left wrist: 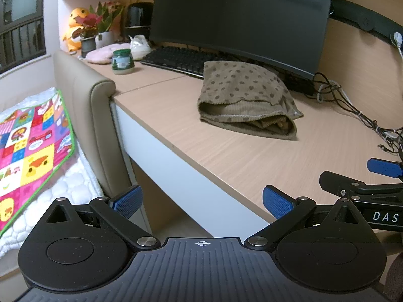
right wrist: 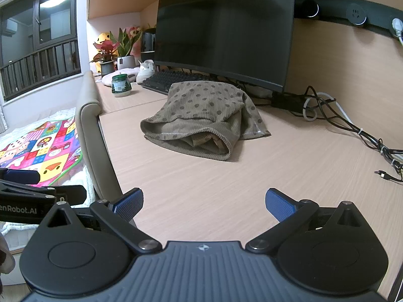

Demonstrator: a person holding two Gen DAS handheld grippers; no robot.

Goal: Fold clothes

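A brown polka-dot garment (left wrist: 245,98) lies folded in a bundle on the wooden desk (left wrist: 226,156), in front of the monitor; it also shows in the right wrist view (right wrist: 204,115). My left gripper (left wrist: 201,202) is open and empty, held back at the desk's front edge, well short of the garment. My right gripper (right wrist: 204,202) is open and empty above the desk, also short of the garment. The right gripper's blue fingers (left wrist: 382,167) show at the right edge of the left wrist view.
A black monitor (right wrist: 226,27) and keyboard (left wrist: 176,59) stand behind the garment. A green jar (left wrist: 122,61), potted plants (left wrist: 97,30), a plush toy and a white shoe sit at the far left. Cables (right wrist: 352,125) run along the right. A beige padded headboard (left wrist: 98,125) and a bed lie left.
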